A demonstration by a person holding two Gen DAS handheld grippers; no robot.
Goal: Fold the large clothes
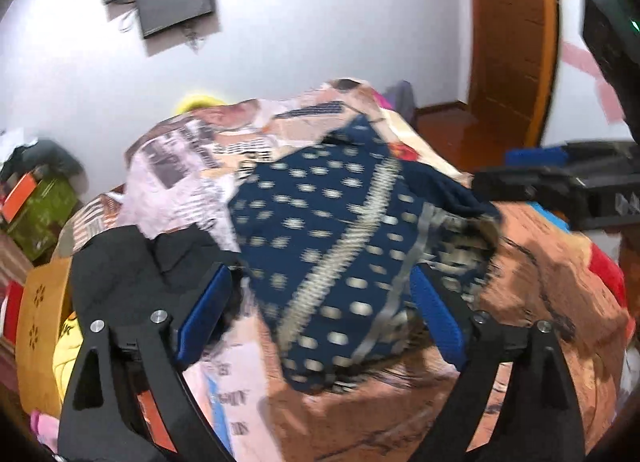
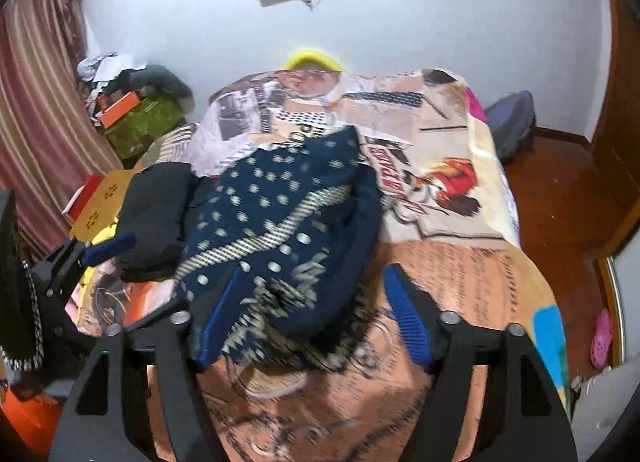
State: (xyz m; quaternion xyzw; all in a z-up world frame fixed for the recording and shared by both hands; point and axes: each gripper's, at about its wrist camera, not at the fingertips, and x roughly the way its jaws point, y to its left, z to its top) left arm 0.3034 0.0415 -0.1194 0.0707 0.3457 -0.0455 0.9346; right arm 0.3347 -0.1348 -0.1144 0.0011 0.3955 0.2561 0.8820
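A navy garment with pale dots and a striped band [image 1: 320, 238] lies bunched on the bed, and it also shows in the right wrist view [image 2: 276, 217]. My left gripper [image 1: 320, 302] is open, its blue pads either side of the garment's near part. My right gripper [image 2: 316, 302] is open over the garment's near end. The right gripper also shows at the right edge of the left wrist view [image 1: 520, 185], and the left gripper at the left of the right wrist view [image 2: 108, 248]. Both views are blurred.
A black garment [image 2: 156, 205] lies left of the navy one. The bed has a printed comic-pattern cover [image 2: 452, 189]. Boxes and clutter [image 2: 136, 117] stand at the far left by a striped curtain. A wooden floor [image 2: 560, 197] and a door lie right.
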